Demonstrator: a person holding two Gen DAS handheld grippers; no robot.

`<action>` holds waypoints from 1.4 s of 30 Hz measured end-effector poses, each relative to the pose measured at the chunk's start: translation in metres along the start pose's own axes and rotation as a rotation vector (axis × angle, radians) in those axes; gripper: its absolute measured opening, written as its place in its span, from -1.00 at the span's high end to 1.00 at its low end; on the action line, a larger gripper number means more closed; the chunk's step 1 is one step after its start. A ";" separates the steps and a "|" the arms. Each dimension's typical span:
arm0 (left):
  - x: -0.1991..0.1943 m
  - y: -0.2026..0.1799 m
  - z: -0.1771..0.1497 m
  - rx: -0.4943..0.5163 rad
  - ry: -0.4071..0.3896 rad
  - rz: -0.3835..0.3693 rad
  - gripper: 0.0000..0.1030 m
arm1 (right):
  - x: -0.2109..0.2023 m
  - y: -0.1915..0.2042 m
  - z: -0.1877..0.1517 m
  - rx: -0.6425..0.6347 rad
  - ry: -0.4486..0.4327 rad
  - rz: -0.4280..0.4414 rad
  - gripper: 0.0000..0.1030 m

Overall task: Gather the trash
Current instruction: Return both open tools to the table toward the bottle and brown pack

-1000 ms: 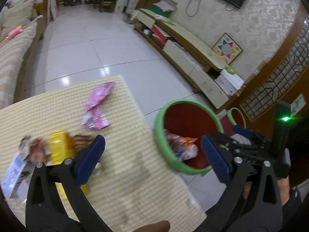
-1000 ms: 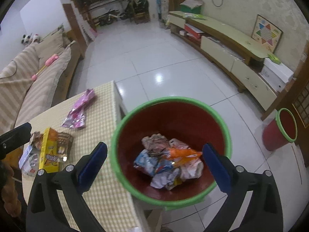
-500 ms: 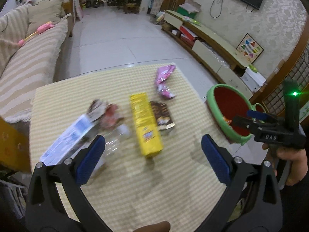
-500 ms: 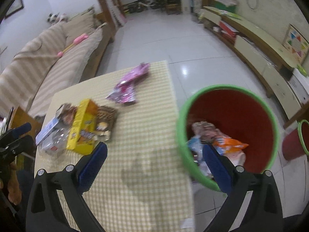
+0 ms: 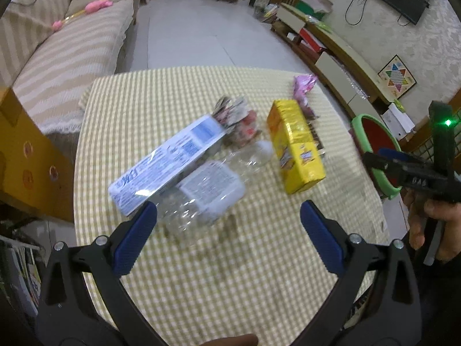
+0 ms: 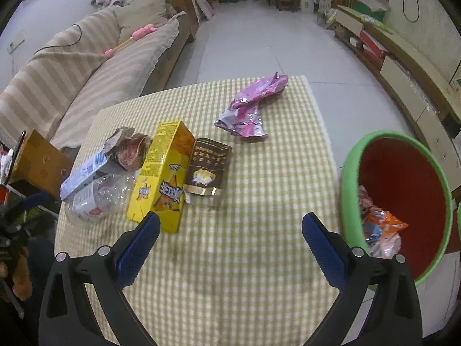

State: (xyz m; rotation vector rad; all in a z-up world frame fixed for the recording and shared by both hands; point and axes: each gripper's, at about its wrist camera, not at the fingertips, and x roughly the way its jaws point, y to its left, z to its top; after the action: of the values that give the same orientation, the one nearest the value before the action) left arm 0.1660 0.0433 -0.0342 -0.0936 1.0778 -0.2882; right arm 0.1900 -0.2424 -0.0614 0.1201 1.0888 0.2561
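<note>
Trash lies on the checked tablecloth (image 5: 230, 274): a crushed clear bottle (image 5: 201, 190), a blue-white carton (image 5: 167, 161), a yellow box (image 5: 296, 147), a crumpled wrapper (image 5: 233, 112) and a pink wrapper (image 5: 302, 86). My left gripper (image 5: 229, 225) is open and empty just short of the bottle. In the right wrist view the yellow box (image 6: 164, 173), a brown packet (image 6: 207, 170) and the pink wrapper (image 6: 253, 106) lie ahead of my open, empty right gripper (image 6: 230, 236). The green-rimmed red bin (image 6: 403, 201) holds wrappers at the table's right edge.
A striped sofa (image 6: 72, 66) runs along the left behind the table. A wooden side stand (image 5: 26, 155) sits off the table's left edge. A low TV cabinet (image 6: 403, 57) lines the right wall. White tiled floor (image 6: 259, 43) lies beyond the table.
Both grippers have swung left from over the bin to above the table. My left gripper has closed in on the bottle and carton; the bin now sits at the right edge of each view.
</note>
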 end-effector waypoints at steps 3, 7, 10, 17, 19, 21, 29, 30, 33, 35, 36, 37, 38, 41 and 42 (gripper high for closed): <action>0.005 0.006 -0.004 0.010 0.019 -0.002 -0.89 | 0.011 0.002 0.006 0.017 0.018 0.008 -0.84; 0.016 0.005 -0.005 0.049 0.051 0.008 -0.89 | 0.023 0.004 0.011 0.033 0.035 0.017 -0.83; 0.023 0.003 -0.003 0.075 0.064 0.020 -0.89 | 0.035 0.006 0.015 0.038 0.053 0.023 -0.77; 0.049 0.003 0.006 0.132 0.132 0.017 -0.82 | 0.062 0.002 0.023 0.075 0.097 0.035 -0.66; 0.055 0.004 0.008 0.138 0.144 0.029 -0.72 | 0.070 0.000 0.026 0.083 0.110 0.042 -0.54; 0.060 0.006 0.010 0.134 0.158 0.031 -0.59 | 0.076 -0.001 0.029 0.088 0.119 0.041 -0.49; 0.082 -0.001 -0.001 0.141 0.215 0.033 -0.42 | 0.096 0.003 0.035 0.089 0.147 0.065 -0.35; 0.084 -0.003 -0.003 0.143 0.220 0.033 -0.38 | 0.097 0.005 0.036 0.088 0.148 0.065 -0.34; 0.085 -0.008 -0.008 0.147 0.222 0.040 -0.25 | 0.100 0.010 0.040 0.068 0.142 0.063 -0.29; 0.084 -0.010 -0.010 0.135 0.213 0.045 -0.24 | 0.101 0.014 0.039 0.046 0.144 0.053 -0.18; 0.084 -0.011 -0.011 0.124 0.211 0.044 -0.24 | 0.102 0.017 0.039 0.037 0.143 0.052 -0.11; 0.084 -0.013 -0.013 0.117 0.209 0.044 -0.23 | 0.103 0.019 0.039 0.029 0.146 0.060 0.05; 0.083 -0.014 -0.015 0.112 0.204 0.043 -0.22 | 0.103 0.022 0.040 0.022 0.151 0.063 0.08; 0.077 -0.019 -0.020 0.111 0.185 0.047 -0.22 | 0.100 0.023 0.040 0.009 0.144 0.056 0.11; 0.075 -0.020 -0.021 0.108 0.177 0.050 -0.21 | 0.098 0.021 0.038 0.008 0.144 0.053 0.12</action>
State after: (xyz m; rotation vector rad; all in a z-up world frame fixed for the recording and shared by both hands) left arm 0.1768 0.0049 -0.1035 0.0564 1.2356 -0.3135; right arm 0.2638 -0.1956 -0.1232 0.1395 1.2304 0.3122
